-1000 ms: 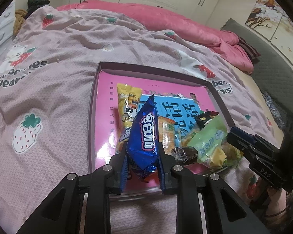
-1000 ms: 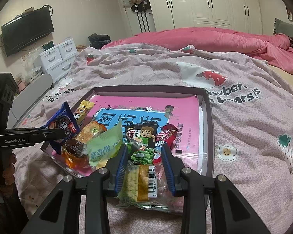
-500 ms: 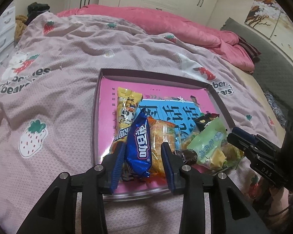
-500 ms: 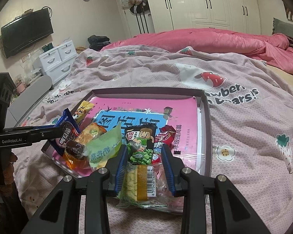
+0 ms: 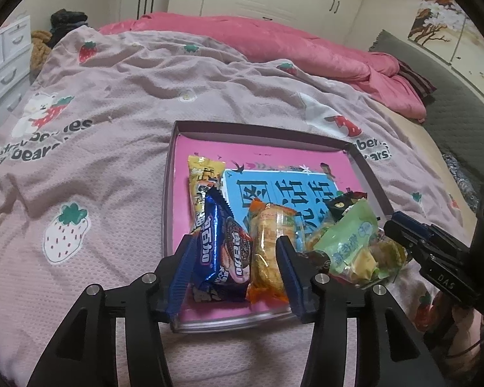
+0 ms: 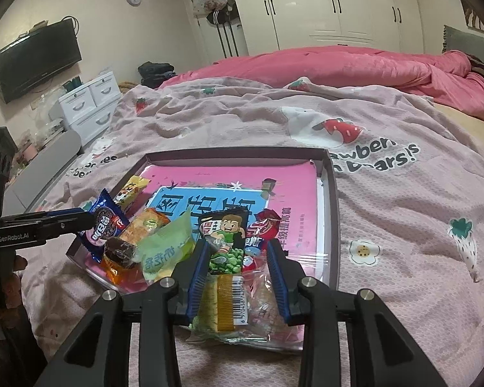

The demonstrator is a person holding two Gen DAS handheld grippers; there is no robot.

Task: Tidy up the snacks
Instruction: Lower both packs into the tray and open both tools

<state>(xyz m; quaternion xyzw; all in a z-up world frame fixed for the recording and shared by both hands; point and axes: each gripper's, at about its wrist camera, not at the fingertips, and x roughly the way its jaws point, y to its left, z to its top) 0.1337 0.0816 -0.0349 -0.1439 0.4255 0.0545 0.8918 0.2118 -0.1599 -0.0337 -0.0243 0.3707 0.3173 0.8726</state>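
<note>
A dark-rimmed tray (image 5: 167, 193) lined with a pink book lies on the bed. My left gripper (image 5: 235, 245) hovers over its near left corner, jaws opening. Between its fingers, free of the pads, lie a blue cookie packet (image 5: 222, 245) and an orange packet (image 5: 267, 251). A yellow packet (image 5: 203, 180) lies behind them. A green packet (image 5: 348, 242) sits to their right. My right gripper (image 6: 238, 248) is at the tray's near rim (image 6: 334, 209), closed on a clear bag of snacks (image 6: 232, 303). A green-pea packet (image 6: 226, 238) lies at its fingertips.
A pink strawberry-print blanket (image 6: 403, 225) covers the bed around the tray. A rumpled pink duvet (image 6: 338, 64) lies at the far side. White drawers (image 6: 90, 106) and a wall TV (image 6: 38, 58) stand to the left, wardrobes at the back.
The left jaws have spread. The blue cookie packet, held upright between them a second ago, now lies flat in the tray. The right gripper has not moved.
</note>
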